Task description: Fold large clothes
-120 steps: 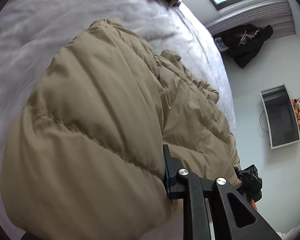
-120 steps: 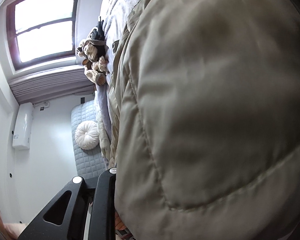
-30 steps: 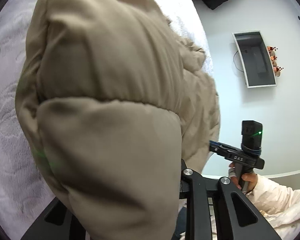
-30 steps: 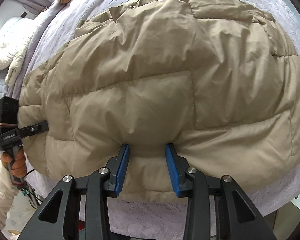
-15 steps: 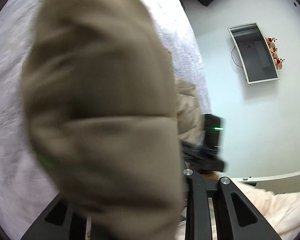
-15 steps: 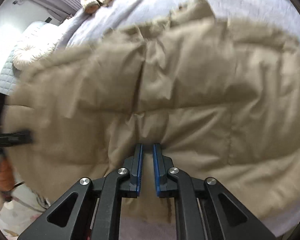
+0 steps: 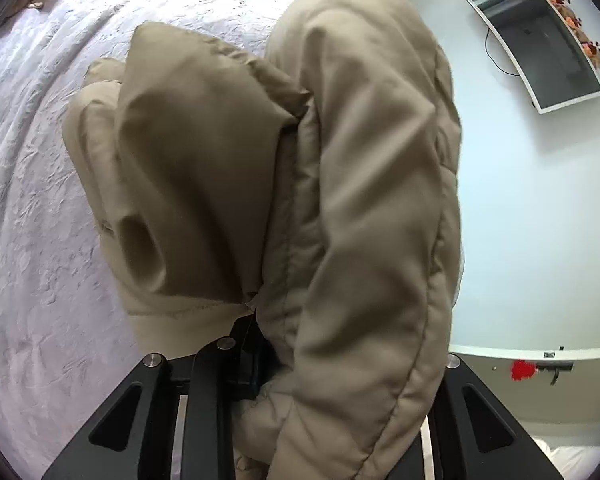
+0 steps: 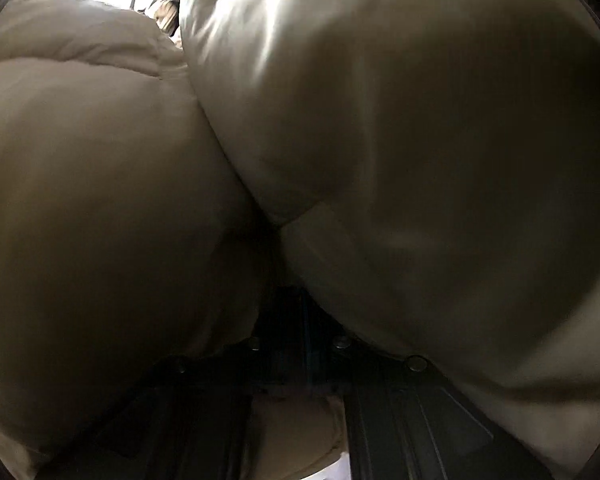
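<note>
You have a tan padded jacket (image 7: 364, 184), quilted in wide puffy sections with stitched seams between them. In the left wrist view it hangs bunched above the pale bed cover, one thick fold at the right and a smoother, darker flap at the left (this flap has a deep dimple low on it). In the right wrist view the jacket (image 8: 420, 128) fills almost the whole picture, two big swollen sections meeting at a dark crease in the middle.
</note>
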### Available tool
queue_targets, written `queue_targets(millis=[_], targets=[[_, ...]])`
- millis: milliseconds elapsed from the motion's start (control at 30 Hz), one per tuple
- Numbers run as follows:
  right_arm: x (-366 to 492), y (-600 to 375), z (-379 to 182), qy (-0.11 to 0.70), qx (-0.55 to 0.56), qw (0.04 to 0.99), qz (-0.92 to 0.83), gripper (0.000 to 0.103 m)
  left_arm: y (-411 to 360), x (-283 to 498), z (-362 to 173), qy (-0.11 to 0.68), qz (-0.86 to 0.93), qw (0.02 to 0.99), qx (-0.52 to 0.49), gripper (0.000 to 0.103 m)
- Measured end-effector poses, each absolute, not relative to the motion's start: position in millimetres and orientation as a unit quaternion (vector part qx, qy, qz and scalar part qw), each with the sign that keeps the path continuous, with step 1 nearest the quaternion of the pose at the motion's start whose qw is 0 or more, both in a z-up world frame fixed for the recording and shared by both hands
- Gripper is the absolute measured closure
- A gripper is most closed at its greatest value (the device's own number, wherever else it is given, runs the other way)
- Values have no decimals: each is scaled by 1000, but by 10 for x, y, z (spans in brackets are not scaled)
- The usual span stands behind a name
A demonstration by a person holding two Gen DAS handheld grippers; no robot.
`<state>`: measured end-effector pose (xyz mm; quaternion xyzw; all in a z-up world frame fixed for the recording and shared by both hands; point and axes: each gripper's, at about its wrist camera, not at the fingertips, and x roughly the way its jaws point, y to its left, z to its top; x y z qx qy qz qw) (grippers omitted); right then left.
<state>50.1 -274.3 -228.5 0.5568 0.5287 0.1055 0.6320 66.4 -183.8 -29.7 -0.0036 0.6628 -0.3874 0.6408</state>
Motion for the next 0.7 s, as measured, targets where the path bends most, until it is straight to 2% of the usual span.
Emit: queue_targets(millis=[100, 300, 367, 400, 467, 533, 700], targets=[[349, -3012, -2042, 526, 558, 632, 113, 97, -1853, 605, -291, 668, -368, 647, 14, 74], [-275, -3811, -1460, 510, 492, 705, 26, 97, -2558, 304, -317, 665, -352, 656, 61, 73], [-509, -4092, -1436, 505, 491, 710, -20, 97, -2785, 177, -410, 661, -372, 647, 77, 55], [-627, -4188, -1472, 503, 500, 704, -36, 97, -2900, 123, -458, 659, -379, 645, 80, 51], [-794, -4356, -1593, 499, 526, 687, -52, 97, -3098, 11, -560, 653, -400, 637, 88, 32], [-875, -4391, -1723, 496, 541, 678, -50, 97, -3268, -73, -665, 649, -418, 629, 91, 23], [-996, -4357, -1940, 490, 564, 664, -46, 97, -3263, -119, -799, 652, -432, 621, 57, 21]])
